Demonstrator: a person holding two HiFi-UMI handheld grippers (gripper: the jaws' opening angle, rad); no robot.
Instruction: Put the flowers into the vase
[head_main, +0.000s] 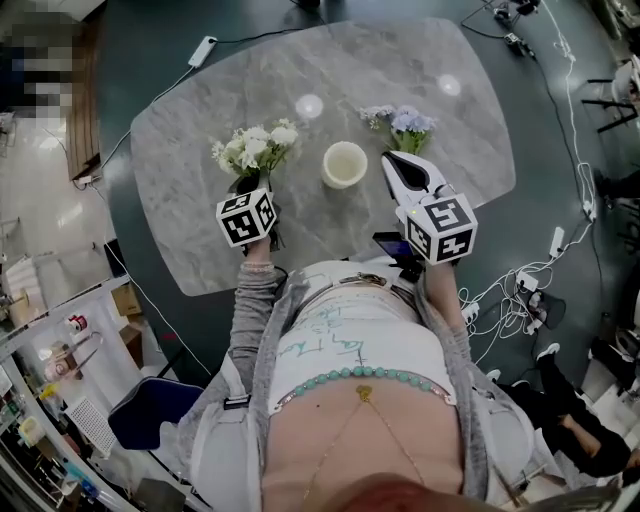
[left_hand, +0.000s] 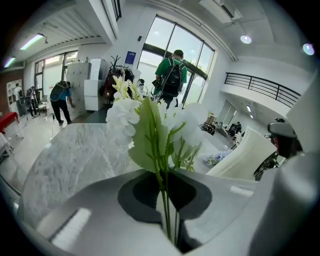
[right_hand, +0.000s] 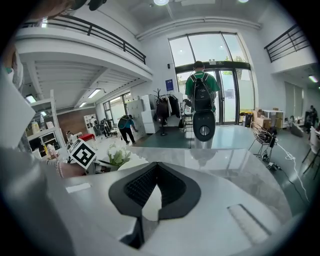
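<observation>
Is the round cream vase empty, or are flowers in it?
Empty: the round cream vase shows a bare mouth; the left gripper holds the white flowers.

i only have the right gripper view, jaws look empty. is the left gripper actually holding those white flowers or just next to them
Observer: Holding. The left gripper is shut on the stems of the white flowers.
Operator: ok and the vase, anything in it
Observer: Nothing in it. The vase stands upright on the table, between the two grippers.
Operator: any more flowers around
Observer: Yes, a blue bunch lies on the table just beyond the right gripper.
</observation>
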